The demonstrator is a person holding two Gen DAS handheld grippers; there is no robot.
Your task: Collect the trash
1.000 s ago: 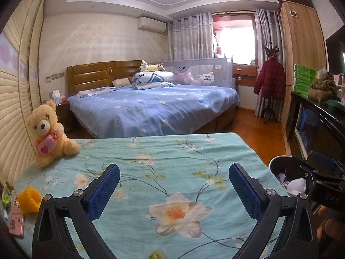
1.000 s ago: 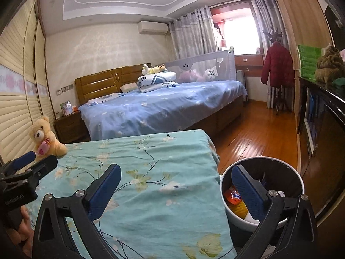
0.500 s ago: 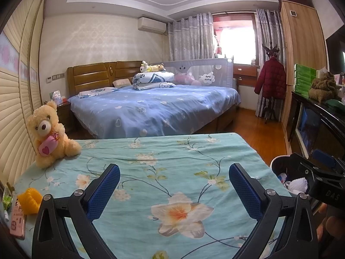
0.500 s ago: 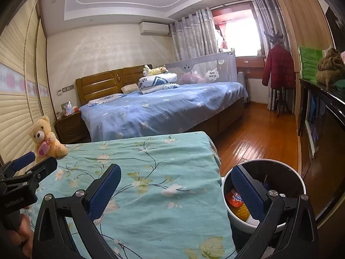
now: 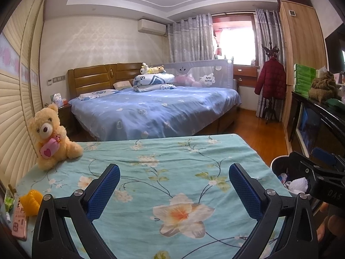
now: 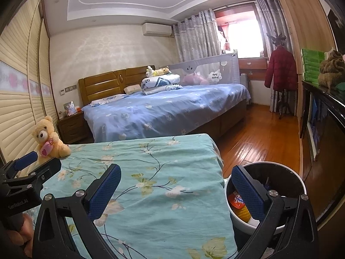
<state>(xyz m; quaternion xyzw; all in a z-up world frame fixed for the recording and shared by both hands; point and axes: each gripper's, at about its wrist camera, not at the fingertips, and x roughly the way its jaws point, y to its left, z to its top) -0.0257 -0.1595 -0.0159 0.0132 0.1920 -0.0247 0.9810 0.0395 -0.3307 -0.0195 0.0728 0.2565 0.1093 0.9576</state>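
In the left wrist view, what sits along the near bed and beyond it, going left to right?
pink phone → yellow knitted item → teddy bear → left gripper, open over the floral sheet → trash bin → right gripper

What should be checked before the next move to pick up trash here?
1. Left claw open and empty: ok.
2. Right claw open and empty: ok.
3. Bin beside the bed, mouth clear: ok; it already holds wrappers.
4. Trash left to grab: cannot tell. A yellow thing and a green wrapper lie at the sheet's left edge.
5. Non-trash kept apart: not ok. A pink phone touches the yellow thing; the teddy sits farther back.
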